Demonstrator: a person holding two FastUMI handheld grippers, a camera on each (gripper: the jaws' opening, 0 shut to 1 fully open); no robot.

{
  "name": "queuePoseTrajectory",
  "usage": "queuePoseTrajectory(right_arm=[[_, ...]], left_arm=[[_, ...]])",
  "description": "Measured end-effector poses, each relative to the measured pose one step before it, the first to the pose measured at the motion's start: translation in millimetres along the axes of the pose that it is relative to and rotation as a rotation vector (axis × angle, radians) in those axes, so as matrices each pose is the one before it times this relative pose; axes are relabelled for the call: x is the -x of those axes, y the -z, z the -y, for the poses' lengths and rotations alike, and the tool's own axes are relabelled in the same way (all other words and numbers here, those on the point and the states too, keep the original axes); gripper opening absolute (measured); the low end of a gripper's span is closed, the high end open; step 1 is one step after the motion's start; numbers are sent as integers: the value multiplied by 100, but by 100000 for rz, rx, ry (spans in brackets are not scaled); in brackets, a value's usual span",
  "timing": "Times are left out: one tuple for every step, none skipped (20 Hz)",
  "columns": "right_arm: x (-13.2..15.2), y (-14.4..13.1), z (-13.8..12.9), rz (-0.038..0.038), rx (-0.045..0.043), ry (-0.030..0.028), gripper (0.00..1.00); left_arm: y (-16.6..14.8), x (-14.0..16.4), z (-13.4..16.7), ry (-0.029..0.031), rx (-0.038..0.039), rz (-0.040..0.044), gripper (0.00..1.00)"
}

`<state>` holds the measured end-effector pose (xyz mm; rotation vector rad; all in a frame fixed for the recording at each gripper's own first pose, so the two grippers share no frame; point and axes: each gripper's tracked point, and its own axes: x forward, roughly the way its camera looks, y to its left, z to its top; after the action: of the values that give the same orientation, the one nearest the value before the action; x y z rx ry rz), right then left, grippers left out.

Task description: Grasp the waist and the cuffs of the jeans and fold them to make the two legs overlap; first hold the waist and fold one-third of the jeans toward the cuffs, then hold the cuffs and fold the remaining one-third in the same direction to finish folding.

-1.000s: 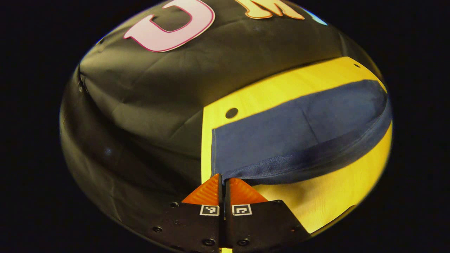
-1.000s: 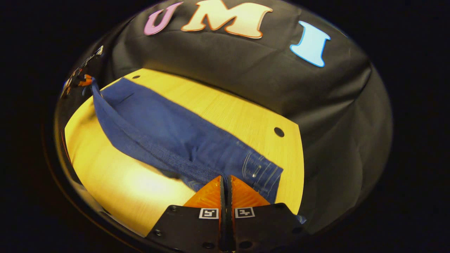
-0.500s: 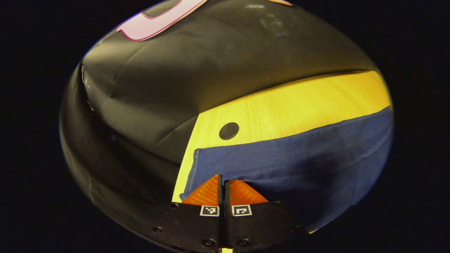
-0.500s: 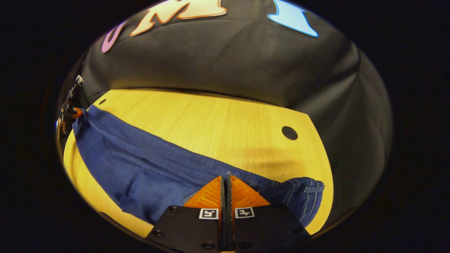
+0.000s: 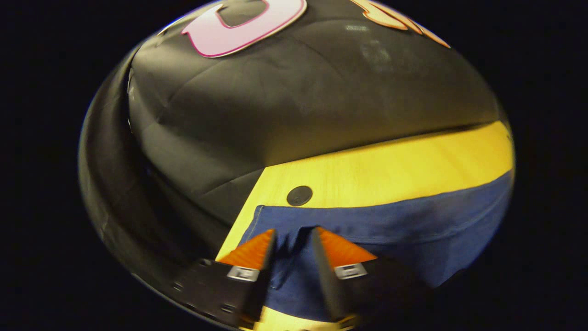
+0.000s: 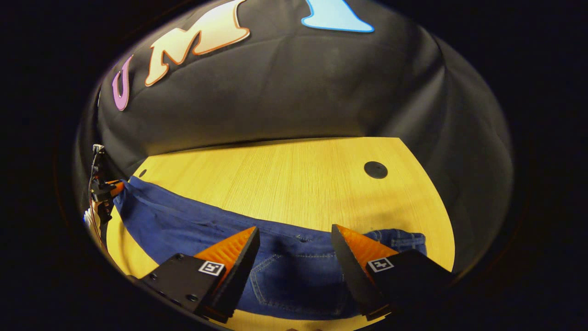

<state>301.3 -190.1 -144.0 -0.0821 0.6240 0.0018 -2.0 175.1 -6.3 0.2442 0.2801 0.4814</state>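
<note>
The blue jeans [image 6: 193, 225] lie flat along the near part of the wooden table [image 6: 298, 179], folded lengthwise with one leg on top of the other. In the right gripper view, my right gripper [image 6: 294, 230] stands open just above the waist end, where a back pocket [image 6: 294, 280] shows between its fingers. The left gripper [image 6: 114, 188] is small at the far left, by the cuffs. In the left gripper view, my left gripper [image 5: 294, 239] is open over the cuff end of the jeans [image 5: 390, 225], holding nothing.
The table [image 5: 390, 165] has a round dark hole near each far corner: one hole [image 5: 299, 195] by the cuffs, another hole [image 6: 375, 169] beyond the waist. Black cloth walls close in behind the table and at both ends.
Both grippers carried the lifted edge of the jeans down onto the table, then opened and let go. The jeans now lie flat instead of hanging between the grippers.
</note>
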Motion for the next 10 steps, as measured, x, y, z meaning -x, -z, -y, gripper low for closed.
queuePoseTrajectory(right_arm=[[1054, 110, 637, 900, -1288, 640, 98], [1413, 379, 1028, 80, -883, 1398, 99], [1288, 431, 1221, -81, -787, 1835, 99], [994, 744, 1232, -638, -641, 1927, 96], [997, 759, 1366, -686, -856, 2008, 95], [498, 655, 1368, -1024, -1154, 2360, 98], [563, 725, 1592, -901, -1399, 2619, 98], [228, 786, 1465, -602, -1405, 1817, 95], [50, 733, 1295, -1446, -851, 1857, 95], [-70, 729, 1338, -1249, -486, 1709, 94]], left_arm=[[-1176, 599, -267, -970, 1838, 2373, 71], [-1014, 1159, 320, 909, 2253, 2202, 100], [-835, 934, 258, 809, 1467, 2349, 95], [-446, 688, 110, 531, 890, 1545, 96], [-309, 338, 78, 977, 375, 1385, 95], [-308, 356, 182, 906, 195, 1392, 95], [213, 22, -76, 876, 473, 708, 96], [183, 46, 100, 1523, 1036, 58, 95], [92, -118, -38, 1508, 1208, -423, 96], [-197, -287, -293, 1135, 1232, -386, 96]])
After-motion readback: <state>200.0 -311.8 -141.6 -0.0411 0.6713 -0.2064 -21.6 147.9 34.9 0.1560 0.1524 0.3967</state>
